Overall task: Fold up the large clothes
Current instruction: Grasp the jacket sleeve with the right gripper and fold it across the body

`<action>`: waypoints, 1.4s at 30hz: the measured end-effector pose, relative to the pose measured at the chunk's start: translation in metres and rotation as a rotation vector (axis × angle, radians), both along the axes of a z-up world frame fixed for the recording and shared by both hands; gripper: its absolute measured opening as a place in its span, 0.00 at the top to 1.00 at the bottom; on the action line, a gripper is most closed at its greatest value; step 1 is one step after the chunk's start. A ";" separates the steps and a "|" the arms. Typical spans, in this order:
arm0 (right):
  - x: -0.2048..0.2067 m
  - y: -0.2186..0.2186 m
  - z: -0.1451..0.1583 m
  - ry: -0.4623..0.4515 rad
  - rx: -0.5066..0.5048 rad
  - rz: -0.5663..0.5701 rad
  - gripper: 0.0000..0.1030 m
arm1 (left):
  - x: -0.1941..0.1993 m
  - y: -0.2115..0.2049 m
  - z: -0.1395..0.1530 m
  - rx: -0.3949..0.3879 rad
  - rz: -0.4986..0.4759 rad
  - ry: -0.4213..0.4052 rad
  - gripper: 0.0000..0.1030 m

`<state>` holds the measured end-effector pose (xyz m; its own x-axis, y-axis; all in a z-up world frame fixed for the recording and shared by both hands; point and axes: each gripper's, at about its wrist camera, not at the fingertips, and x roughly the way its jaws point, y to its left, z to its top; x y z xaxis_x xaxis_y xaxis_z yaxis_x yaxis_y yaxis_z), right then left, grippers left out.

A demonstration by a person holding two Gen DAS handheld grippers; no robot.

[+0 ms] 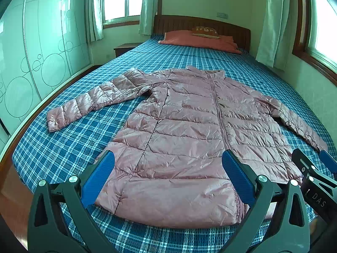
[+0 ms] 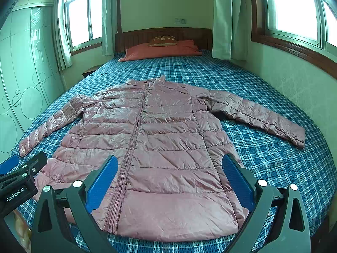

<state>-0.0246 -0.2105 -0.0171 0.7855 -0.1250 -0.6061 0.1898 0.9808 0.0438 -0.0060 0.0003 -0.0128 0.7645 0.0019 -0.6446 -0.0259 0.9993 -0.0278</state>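
Observation:
A pink quilted puffer jacket [image 1: 183, 130] [image 2: 164, 147] lies flat and zipped on the blue plaid bed [image 1: 63, 147] [image 2: 263, 158], collar toward the headboard, both sleeves spread out to the sides. My left gripper [image 1: 168, 158] hovers open above the hem's left half, blue pads wide apart and holding nothing. Over the hem's right half my right gripper [image 2: 170, 162] is also open and empty. In the left wrist view the right gripper [image 1: 313, 162] shows at the right edge; in the right wrist view the left gripper [image 2: 23, 164] shows at the left edge.
An orange pillow [image 1: 200, 40] [image 2: 162, 50] with a small brown cushion lies by the wooden headboard [image 1: 202, 23]. A patterned wardrobe [image 1: 31, 63] runs along the left, with a nightstand [image 1: 124, 48] beyond it. The wall with windows and curtains [image 2: 294, 73] hugs the bed's right side.

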 end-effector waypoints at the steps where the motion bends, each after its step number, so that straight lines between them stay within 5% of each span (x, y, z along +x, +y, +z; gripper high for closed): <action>1: 0.000 0.000 0.000 0.001 0.000 0.000 0.05 | -0.001 0.000 -0.001 0.000 0.000 0.000 0.02; 12: 0.002 -0.001 -0.003 0.007 0.010 0.000 0.05 | 0.000 0.004 -0.007 -0.033 0.007 0.017 0.02; 21: 0.020 -0.034 -0.025 0.053 0.106 -0.039 0.05 | 0.040 0.036 -0.035 -0.117 0.070 0.137 0.02; 28: 0.037 -0.116 -0.043 0.056 0.264 -0.176 0.05 | 0.085 0.083 -0.059 -0.118 0.260 0.196 0.02; 38: 0.036 -0.301 -0.092 -0.040 0.614 -0.508 0.06 | 0.131 0.145 -0.089 -0.117 0.529 0.237 0.02; 40: 0.034 -0.332 -0.106 -0.051 0.661 -0.573 0.18 | 0.136 0.154 -0.096 -0.114 0.551 0.249 0.02; 42: 0.032 -0.355 -0.119 -0.062 0.731 -0.624 0.43 | 0.141 0.160 -0.102 -0.105 0.570 0.270 0.02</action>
<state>0.0078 -0.5655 -0.1356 0.7388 -0.1388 -0.6595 0.6448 0.4304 0.6317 0.1346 0.1599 -0.1152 0.4731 0.2865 -0.8331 -0.5720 0.8191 -0.0431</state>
